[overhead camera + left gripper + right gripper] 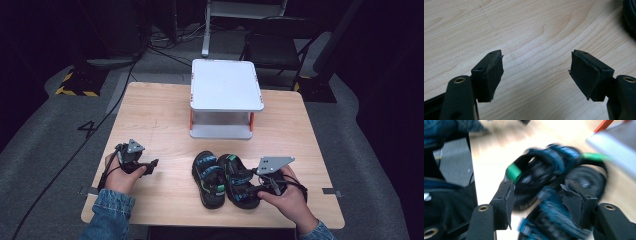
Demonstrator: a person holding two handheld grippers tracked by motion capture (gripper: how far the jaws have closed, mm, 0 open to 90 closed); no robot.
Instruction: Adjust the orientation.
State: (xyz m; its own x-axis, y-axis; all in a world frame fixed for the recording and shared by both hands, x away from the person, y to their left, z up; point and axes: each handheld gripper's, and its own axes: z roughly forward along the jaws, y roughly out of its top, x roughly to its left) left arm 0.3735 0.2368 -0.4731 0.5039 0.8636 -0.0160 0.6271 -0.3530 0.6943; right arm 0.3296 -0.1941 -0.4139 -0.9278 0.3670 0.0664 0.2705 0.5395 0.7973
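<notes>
Two black sandals with blue straps and green tabs lie side by side near the table's front edge, the left sandal [210, 180] and the right sandal [239, 181]. My right gripper [249, 188] is at the right sandal's outer side. In the blurred right gripper view its jaws [537, 195] stand apart around the near sandal's blue strap [554, 220], with pale table showing beside one pad; the other sandal [541, 170] lies beyond. My left gripper [153, 164] rests at the front left, open [536, 67] over bare wood, nothing between its pads.
A white two-level shelf [226, 85] with orange posts stands at the back middle of the wooden table [150, 115]; its corner [616, 142] shows in the right gripper view. A dark chair [272, 47] and cables are on the floor behind.
</notes>
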